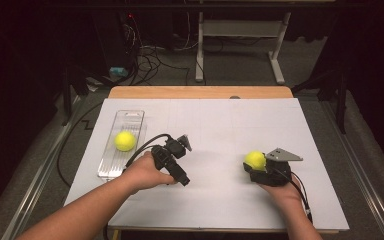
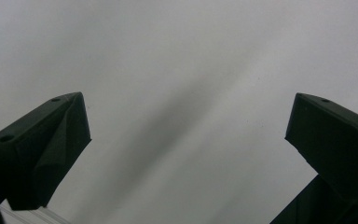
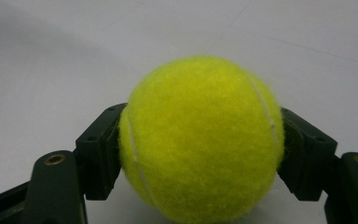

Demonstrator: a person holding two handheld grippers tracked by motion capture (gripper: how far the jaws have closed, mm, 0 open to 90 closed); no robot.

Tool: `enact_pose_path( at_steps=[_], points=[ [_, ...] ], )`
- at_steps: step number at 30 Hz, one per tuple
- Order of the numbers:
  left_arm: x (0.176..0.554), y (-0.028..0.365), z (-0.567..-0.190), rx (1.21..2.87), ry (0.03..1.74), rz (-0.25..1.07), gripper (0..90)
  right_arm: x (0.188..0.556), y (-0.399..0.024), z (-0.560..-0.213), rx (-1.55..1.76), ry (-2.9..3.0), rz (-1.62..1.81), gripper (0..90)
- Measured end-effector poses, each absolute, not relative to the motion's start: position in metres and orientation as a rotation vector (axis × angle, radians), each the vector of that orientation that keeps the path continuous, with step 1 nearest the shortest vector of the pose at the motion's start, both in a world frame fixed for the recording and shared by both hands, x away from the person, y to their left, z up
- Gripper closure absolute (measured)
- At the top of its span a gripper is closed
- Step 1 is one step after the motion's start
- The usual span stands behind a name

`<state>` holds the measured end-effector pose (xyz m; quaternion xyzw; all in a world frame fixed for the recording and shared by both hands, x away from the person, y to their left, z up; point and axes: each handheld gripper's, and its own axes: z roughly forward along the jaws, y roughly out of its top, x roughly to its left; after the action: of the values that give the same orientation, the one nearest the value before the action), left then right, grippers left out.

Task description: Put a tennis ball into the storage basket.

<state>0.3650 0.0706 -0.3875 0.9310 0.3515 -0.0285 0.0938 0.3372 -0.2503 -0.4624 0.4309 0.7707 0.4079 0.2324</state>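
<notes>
Right tool (image 3: 200, 154) clamped on a yellow tennis ball (image 3: 200, 140), black jaws pressing the felt from opposite sides at about the widest girth, ball low over the white worktop (image 3: 51, 56) and possibly resting on it. Seen from the high view, same ball (image 1: 255, 159) at the front of the right tool (image 1: 258, 164), toward the right side of the sheet, well apart from everything else. Likely light, springy and hollow, with fuzzy felt giving good friction and little risk of slipping or damage; best taken across the middle, as here. Round, so no long axis and no real pointing direction, only the pale seam curving down each flank. Left tool (image 2: 186, 140) open and empty, jaws wide over bare worktop. Farther left, a second tennis ball (image 1: 125, 141) sitting in a clear plastic tray (image 1: 130, 116).
</notes>
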Motion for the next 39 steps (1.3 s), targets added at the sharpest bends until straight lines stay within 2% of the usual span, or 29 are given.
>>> enact_pose_path(
  at_steps=[7, 18, 39],
  points=[
    [0.363, 0.067, -0.376, 2.753, 1.022, -0.066, 0.8, 0.32, -0.248, -0.462, 1.121, 2.095, 1.18, 27.3],
    [0.363, 0.065, -0.365, 2.746, 1.022, -0.053, 0.8, 0.298, -0.215, -0.454, 0.998, 2.135, 1.279, 27.4],
    [0.361, 0.055, -0.356, 2.748, 0.997, -0.056, 0.8, 0.286, -0.162, -0.461, 0.852, 2.238, 1.322, 27.4]
  ],
)
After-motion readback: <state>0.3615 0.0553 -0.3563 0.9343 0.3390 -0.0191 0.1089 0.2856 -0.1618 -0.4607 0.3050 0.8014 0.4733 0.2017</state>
